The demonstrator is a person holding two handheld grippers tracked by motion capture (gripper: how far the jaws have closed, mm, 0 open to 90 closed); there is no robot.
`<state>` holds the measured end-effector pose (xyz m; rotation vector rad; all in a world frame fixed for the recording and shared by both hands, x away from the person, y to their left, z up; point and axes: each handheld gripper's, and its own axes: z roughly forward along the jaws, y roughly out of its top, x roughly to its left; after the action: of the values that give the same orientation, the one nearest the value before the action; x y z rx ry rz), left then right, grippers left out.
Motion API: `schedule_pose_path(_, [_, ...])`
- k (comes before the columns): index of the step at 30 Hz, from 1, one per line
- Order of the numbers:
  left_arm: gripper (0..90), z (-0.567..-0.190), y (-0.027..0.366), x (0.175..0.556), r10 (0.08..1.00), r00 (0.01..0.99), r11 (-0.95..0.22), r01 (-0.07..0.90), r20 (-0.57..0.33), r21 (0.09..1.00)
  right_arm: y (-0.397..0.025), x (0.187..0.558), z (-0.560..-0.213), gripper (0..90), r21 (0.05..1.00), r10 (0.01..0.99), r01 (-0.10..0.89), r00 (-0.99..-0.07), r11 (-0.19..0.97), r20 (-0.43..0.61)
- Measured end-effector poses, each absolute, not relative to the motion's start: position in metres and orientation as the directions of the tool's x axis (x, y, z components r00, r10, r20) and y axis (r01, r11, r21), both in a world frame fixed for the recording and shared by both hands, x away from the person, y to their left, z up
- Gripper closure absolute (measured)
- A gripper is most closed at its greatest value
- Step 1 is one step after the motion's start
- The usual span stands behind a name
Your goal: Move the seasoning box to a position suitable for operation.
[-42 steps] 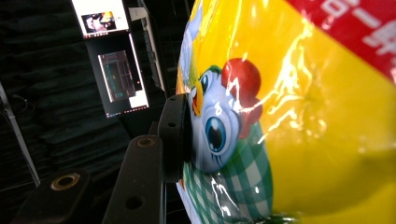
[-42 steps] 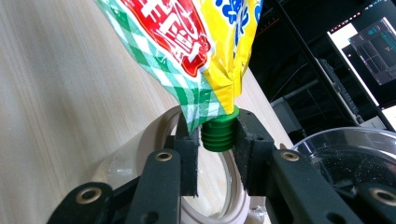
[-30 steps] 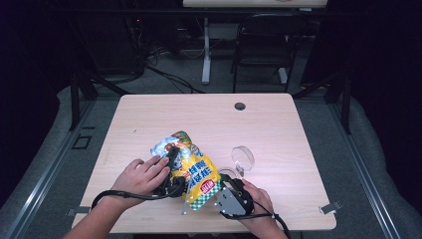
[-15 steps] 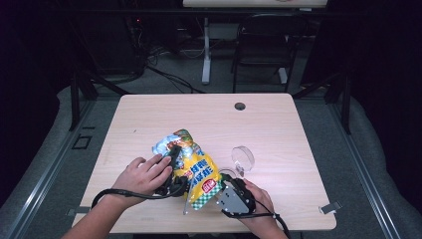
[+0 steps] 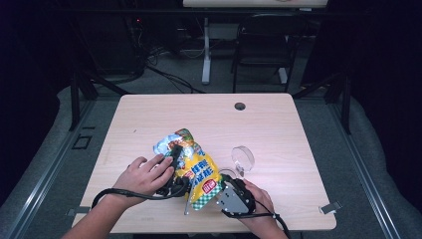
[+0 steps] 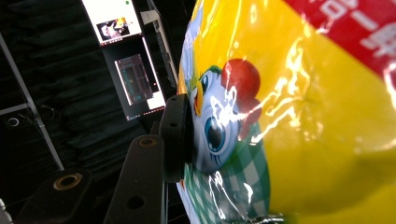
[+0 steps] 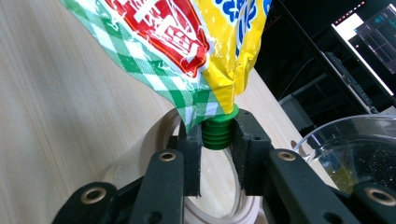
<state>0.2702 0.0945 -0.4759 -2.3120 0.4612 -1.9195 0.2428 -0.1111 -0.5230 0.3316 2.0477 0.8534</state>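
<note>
Crowding pouch [image 5: 199,172]: clear bowl [image 5: 243,158], tape ring [image 7: 154,158]

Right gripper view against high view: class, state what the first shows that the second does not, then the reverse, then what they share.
Right gripper view alone: the right gripper shut on the pouch's green cap, above a pale ring.

High view alone: the left gripper on the pouch's upper part, both hands, the whole table, a black grommet.

Shared: the yellow pouch and the clear bowl.
</note>
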Motion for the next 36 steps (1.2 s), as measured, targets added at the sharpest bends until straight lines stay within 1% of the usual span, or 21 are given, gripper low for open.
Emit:
schedule_pose_path(3, [65.7,-0.4752,0.0938,0.2702,-0.302,0.178,-0.948,-0.159,0.936,-0.276,-0.1111,0.2428,-0.5231,74.3,0.679,0.517,-0.078,-0.588,0.73,-0.623])
schedule_pose_path(15, [65.7,-0.4747,0.0923,0.2704,-0.309,0.153,-0.945,-0.164,0.938,-0.285,-0.1122,0.2435,-0.5234,74.5,0.701,0.537,-0.067,-0.592,0.71,-0.601])
schedule_pose_path(23, [65.8,-0.4734,0.0907,0.2707,-0.314,0.165,-0.944,-0.161,0.935,-0.289,-0.1132,0.2438,-0.5236,74.5,0.718,0.554,-0.057,-0.596,0.694,-0.582])
schedule_pose_path(25, [65.7,-0.4731,0.0899,0.2705,-0.328,0.154,-0.939,-0.162,0.932,-0.303,-0.1133,0.2439,-0.5243,74.5,0.723,0.558,-0.054,-0.598,0.689,-0.576])
schedule_pose_path(33, [65.8,-0.4724,0.0885,0.2707,-0.333,0.15,-0.937,-0.164,0.931,-0.308,-0.1146,0.2439,-0.5244,74.5,0.728,0.562,-0.049,-0.601,0.684,-0.568])
schedule_pose_path(34, [65.8,-0.472,0.0877,0.2707,-0.343,0.123,-0.932,-0.171,0.931,-0.32,-0.1148,0.2438,-0.5246,74.5,0.728,0.563,-0.048,-0.6,0.684,-0.569])
schedule_pose_path(36, [65.8,-0.4723,0.0878,0.2708,-0.343,0.133,-0.933,-0.166,0.93,-0.32,-0.1148,0.2439,-0.5247,74.5,0.728,0.563,-0.047,-0.6,0.684,-0.568])
